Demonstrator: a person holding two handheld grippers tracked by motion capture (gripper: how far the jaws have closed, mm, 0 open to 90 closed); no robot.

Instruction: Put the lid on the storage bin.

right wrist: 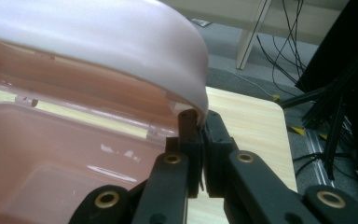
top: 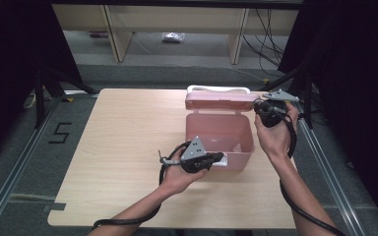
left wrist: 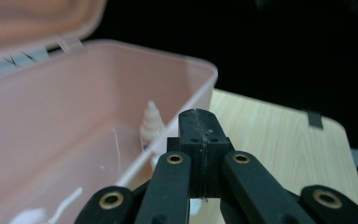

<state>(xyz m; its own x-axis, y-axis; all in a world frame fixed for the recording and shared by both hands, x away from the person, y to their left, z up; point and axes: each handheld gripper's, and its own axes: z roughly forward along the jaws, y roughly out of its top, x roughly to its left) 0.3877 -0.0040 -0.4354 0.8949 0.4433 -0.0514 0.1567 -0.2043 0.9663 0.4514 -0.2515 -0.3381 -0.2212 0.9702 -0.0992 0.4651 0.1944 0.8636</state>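
Pink box (top: 220, 133) open on the desk (top: 123, 147), both grippers on it.
We've got the right gripper (right wrist: 199, 122) with jaws clamped on the raised lid's (right wrist: 121, 42) edge; the left gripper (left wrist: 199, 122) has jaws together at the box's near front wall. A small white bottle (left wrist: 150, 123) stands inside the box.

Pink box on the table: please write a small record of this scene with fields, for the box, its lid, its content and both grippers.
box: pink plastic box on the wooden table, toward its right side
lid: lid open, raised at the far side
content: small white bottle standing inside by the wall
left gripper: left gripper shut, at the box's near rim
right gripper: right gripper shut on the lid's edge, at its right corner
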